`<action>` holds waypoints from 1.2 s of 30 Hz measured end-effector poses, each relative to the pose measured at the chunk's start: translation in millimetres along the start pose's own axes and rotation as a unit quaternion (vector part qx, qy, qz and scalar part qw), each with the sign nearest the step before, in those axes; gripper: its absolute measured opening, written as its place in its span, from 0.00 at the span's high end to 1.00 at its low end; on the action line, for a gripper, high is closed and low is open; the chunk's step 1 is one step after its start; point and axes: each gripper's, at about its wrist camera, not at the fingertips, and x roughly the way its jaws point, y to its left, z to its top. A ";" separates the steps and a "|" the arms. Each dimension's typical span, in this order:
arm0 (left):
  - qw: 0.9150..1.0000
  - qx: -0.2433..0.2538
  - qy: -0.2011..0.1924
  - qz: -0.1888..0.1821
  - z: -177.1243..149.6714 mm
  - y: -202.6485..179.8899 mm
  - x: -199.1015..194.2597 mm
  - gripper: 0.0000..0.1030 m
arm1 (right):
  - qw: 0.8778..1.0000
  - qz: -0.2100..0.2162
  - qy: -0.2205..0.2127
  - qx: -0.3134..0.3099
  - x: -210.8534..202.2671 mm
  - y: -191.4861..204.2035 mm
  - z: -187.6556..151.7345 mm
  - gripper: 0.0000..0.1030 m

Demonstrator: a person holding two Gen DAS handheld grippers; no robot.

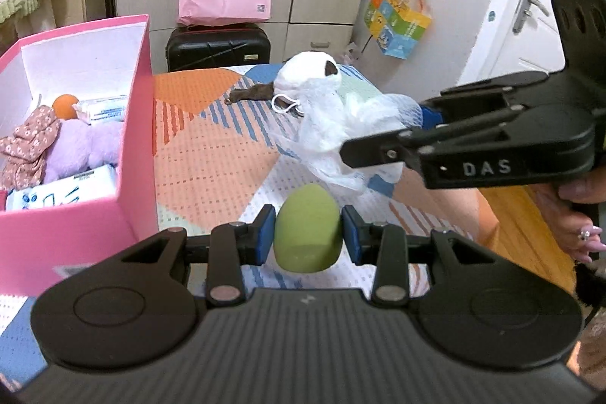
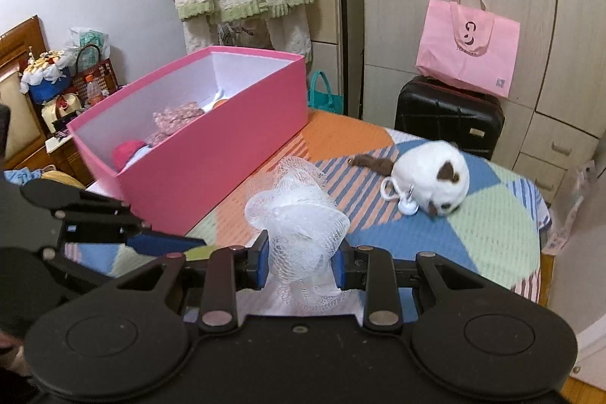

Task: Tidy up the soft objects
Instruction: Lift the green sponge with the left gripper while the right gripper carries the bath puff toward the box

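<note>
In the left wrist view my left gripper (image 1: 307, 238) is shut on a green egg-shaped sponge (image 1: 307, 214), its blue pads pressing both sides, above the patterned bed cover (image 1: 212, 158). My right gripper (image 2: 302, 264) is shut on a white mesh bath pouf (image 2: 299, 214), which bulges above the pads. From the left wrist view the right gripper (image 1: 382, 135) comes in from the right with the pouf (image 1: 341, 124) hanging from it. The open pink box (image 1: 128, 124) stands on the bed at the left, holding a purple plush (image 1: 81, 150), an orange ball, floral cloth and wipe packs.
A white and brown plush cat (image 2: 431, 177) lies with a face mask (image 1: 286, 105) near the bed's far end. Beyond it are a black suitcase (image 2: 450, 116) under a pink tote bag (image 2: 469, 52), and wardrobe doors. A hand (image 1: 583, 214) holds the right gripper.
</note>
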 end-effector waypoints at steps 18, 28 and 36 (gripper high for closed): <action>0.999 0.001 0.034 -0.026 -29.8 29.3 -61.7 0.64 | 0.996 0.089 0.022 0.013 -37.9 50.6 -22.1 0.64; 1.000 -0.013 0.016 0.000 -31.7 54.9 -108.7 0.64 | 0.987 0.157 0.016 -0.014 -39.9 93.2 -15.3 0.64; 0.998 -0.002 -0.050 0.047 -4.0 69.6 -135.4 0.64 | 0.986 0.152 -0.047 -0.045 -39.8 116.2 19.9 0.63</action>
